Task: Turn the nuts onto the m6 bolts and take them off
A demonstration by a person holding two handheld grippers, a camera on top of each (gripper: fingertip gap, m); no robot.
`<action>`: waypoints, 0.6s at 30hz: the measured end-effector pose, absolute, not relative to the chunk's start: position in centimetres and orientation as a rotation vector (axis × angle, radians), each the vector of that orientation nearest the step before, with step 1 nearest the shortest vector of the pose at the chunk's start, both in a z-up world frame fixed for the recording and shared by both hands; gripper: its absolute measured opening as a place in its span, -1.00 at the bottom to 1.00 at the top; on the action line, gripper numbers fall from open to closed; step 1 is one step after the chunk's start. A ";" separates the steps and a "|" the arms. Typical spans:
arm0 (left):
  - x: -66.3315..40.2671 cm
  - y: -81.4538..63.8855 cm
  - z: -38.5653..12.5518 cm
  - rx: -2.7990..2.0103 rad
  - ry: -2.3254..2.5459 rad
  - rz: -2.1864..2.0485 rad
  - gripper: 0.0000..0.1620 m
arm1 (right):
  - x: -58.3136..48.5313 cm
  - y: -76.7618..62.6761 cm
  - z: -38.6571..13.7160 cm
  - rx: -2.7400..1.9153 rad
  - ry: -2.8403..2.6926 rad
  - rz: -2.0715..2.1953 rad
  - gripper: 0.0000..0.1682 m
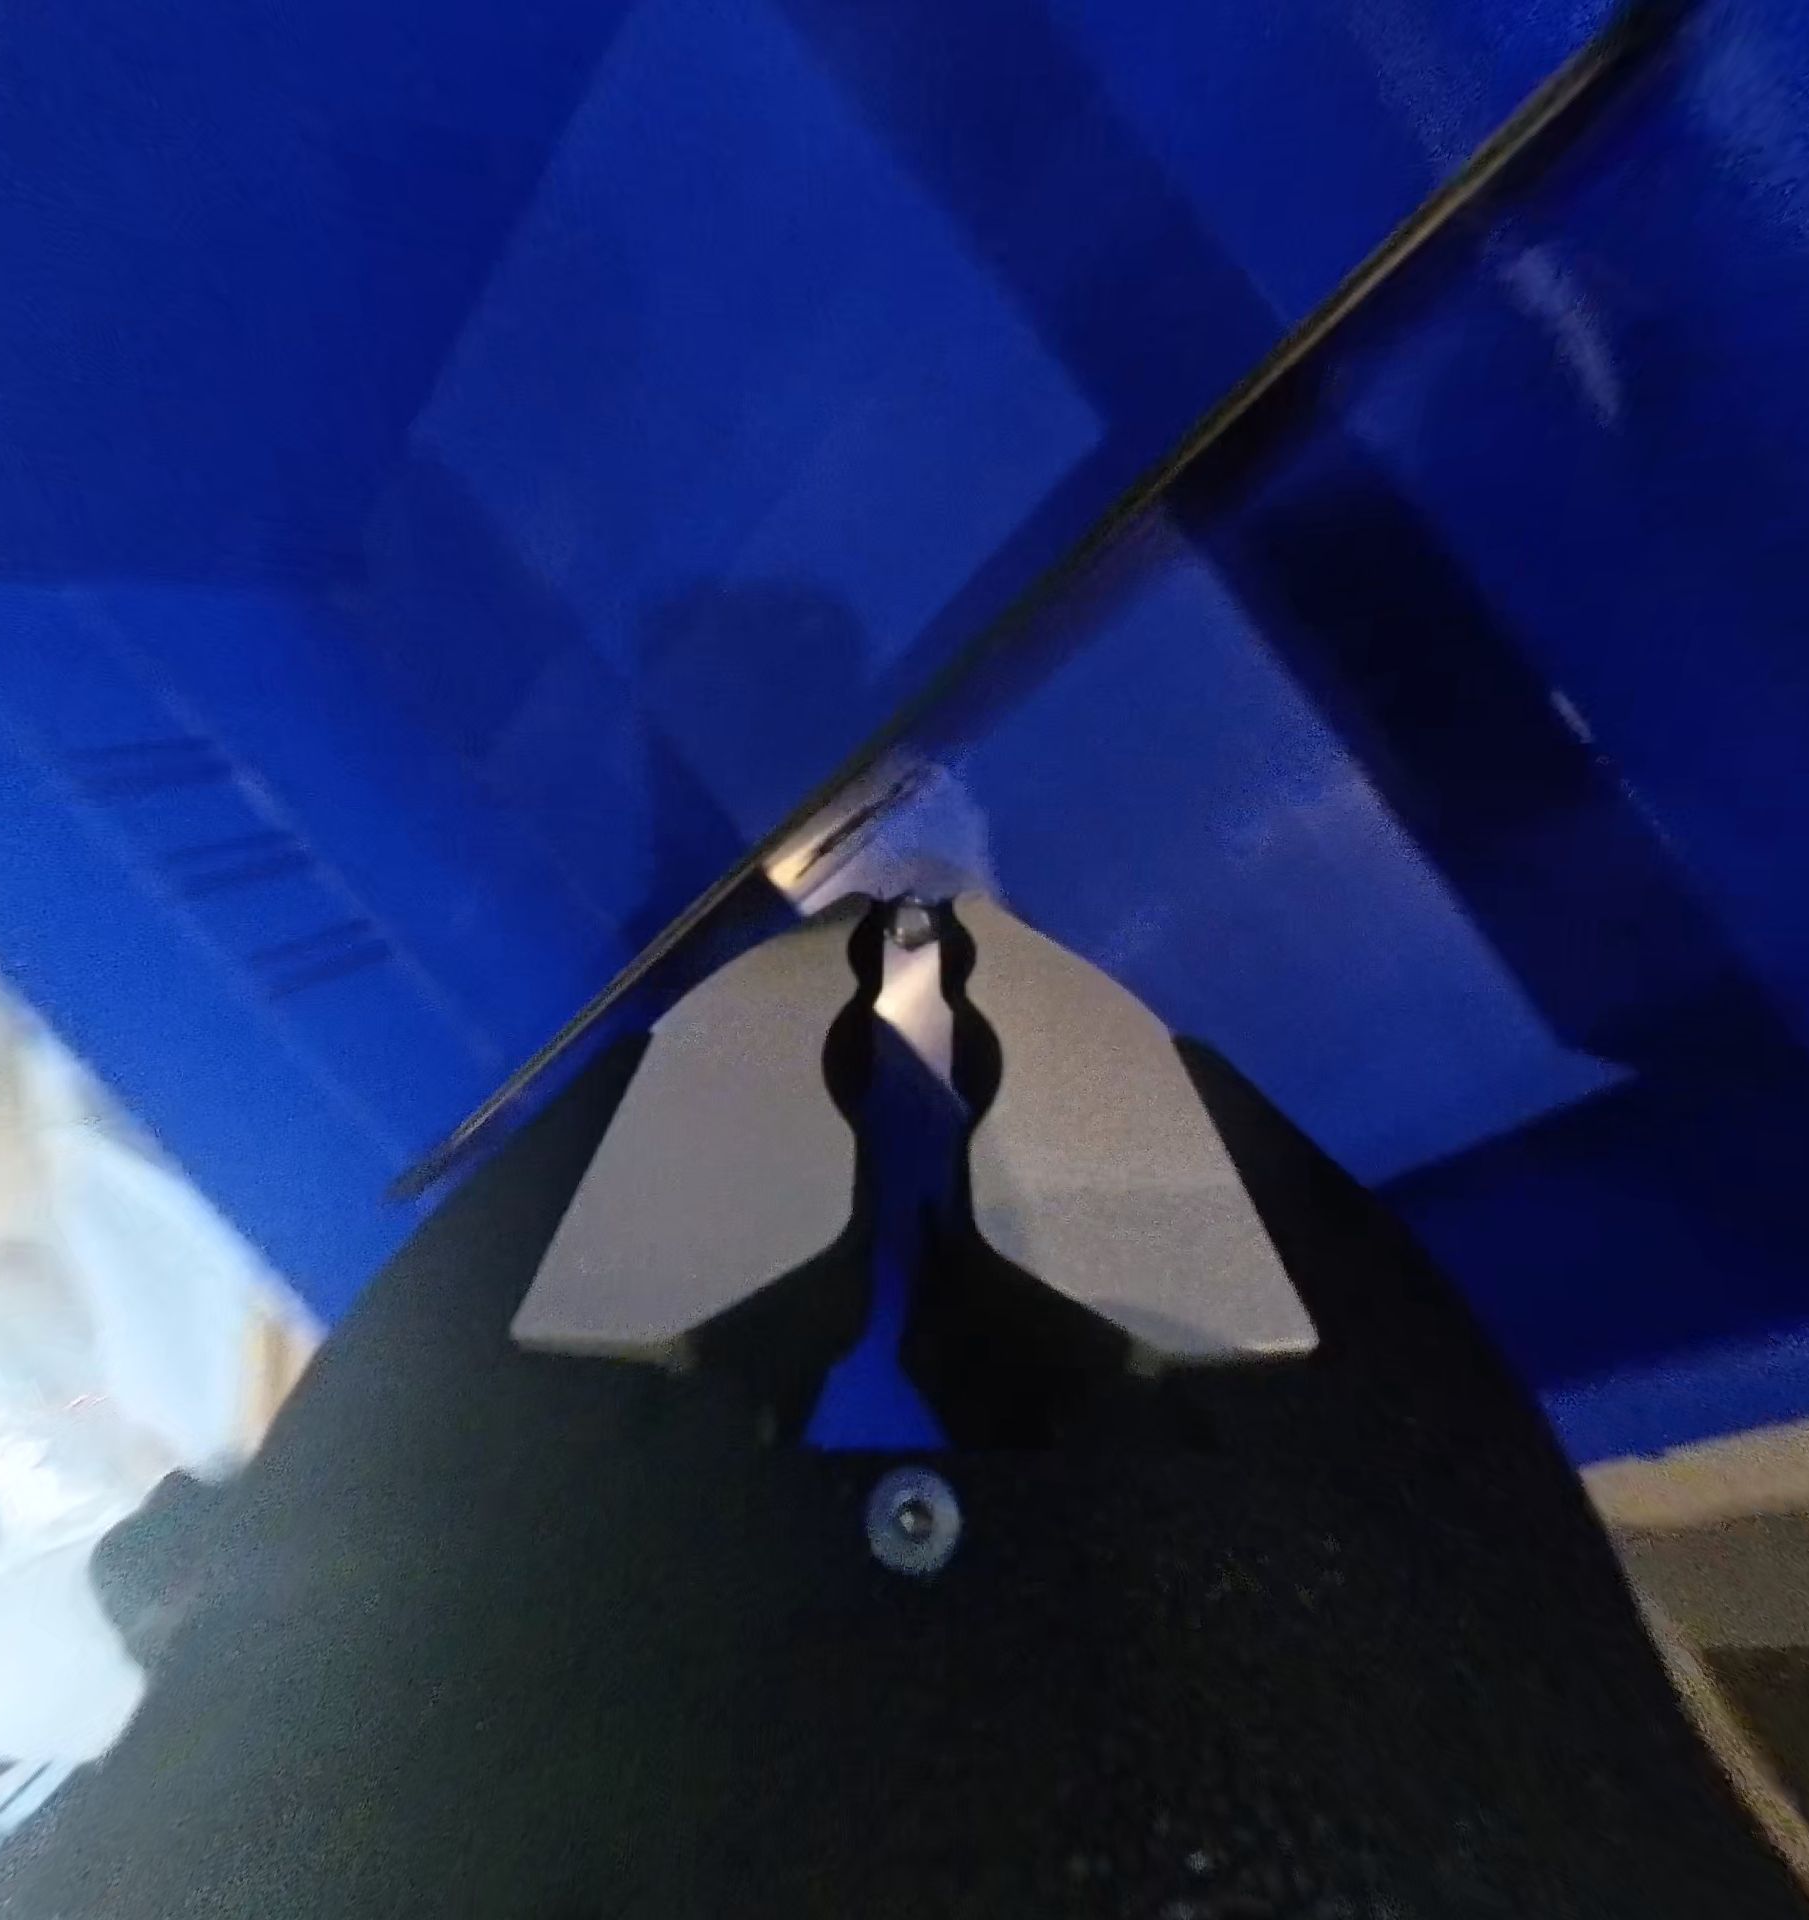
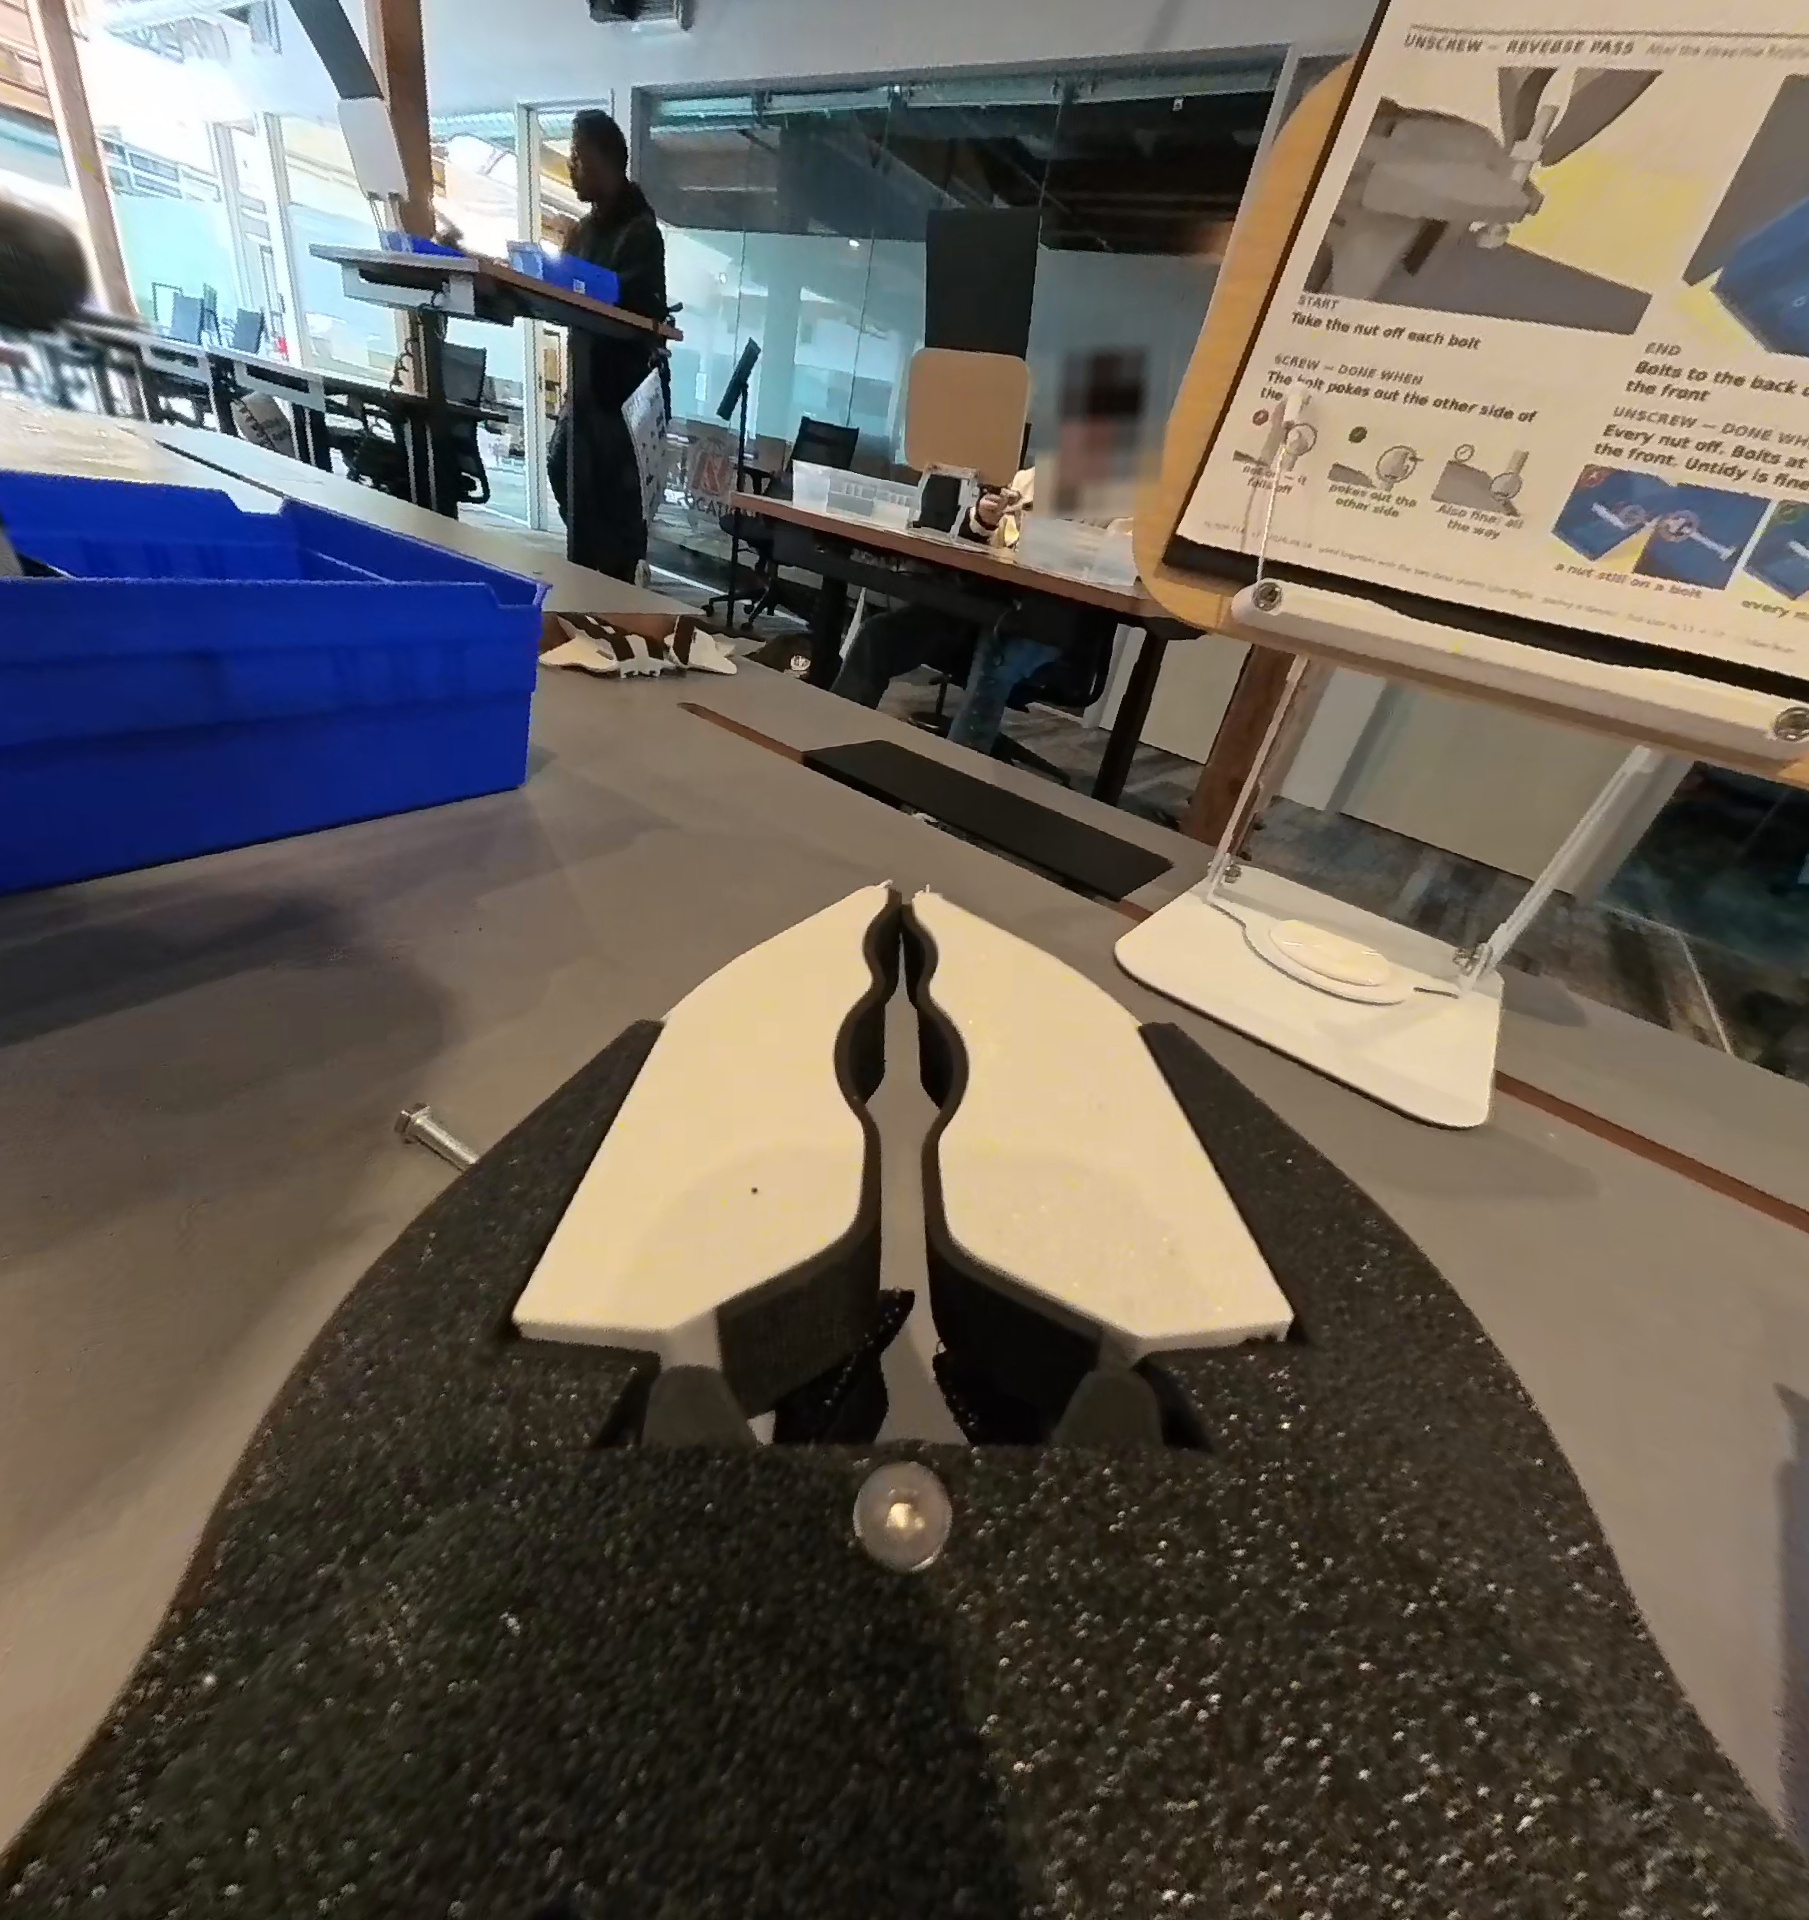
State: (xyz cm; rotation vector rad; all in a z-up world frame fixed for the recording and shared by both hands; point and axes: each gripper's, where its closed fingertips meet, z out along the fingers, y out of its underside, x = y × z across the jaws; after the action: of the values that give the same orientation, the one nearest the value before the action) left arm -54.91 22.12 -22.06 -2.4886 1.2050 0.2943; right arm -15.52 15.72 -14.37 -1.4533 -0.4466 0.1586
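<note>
- Left gripper: inside the blue plastic bin, tips pinching a small silver hex nut, seemingly for carrying to a bolt.
- Right gripper: jaws closed, empty, idle above the grey tabletop.
- Silver hex-head steel bolt: lying loose left of right gripper, awaiting a nut.

Printed text stands only on the instruction sheet, clipped to a white stand at the bench's right edge: bold headings, captions under small diagrams. Wording not transcribed. Left wrist view: no writing visible.
</note>
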 end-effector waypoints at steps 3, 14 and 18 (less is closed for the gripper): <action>-50.8 21.3 -16.6 -2.291 1.199 0.318 -0.88 | -15.3 15.7 -14.3 -1.451 -0.440 0.153 -1.00; -23.8 14.3 -21.3 -1.737 1.972 -0.216 -0.88 | -13.6 16.2 -14.7 -1.487 -0.390 0.088 -1.00; -21.8 15.2 -24.7 -1.762 2.052 -0.157 -0.88 | -13.0 16.4 -14.7 -1.498 -0.364 0.084 -1.00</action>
State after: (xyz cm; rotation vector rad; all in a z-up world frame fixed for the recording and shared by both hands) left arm -21.78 15.18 -24.71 -1.7617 2.0521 -0.1574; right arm -13.02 16.36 -14.71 -1.4985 -0.3642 0.0838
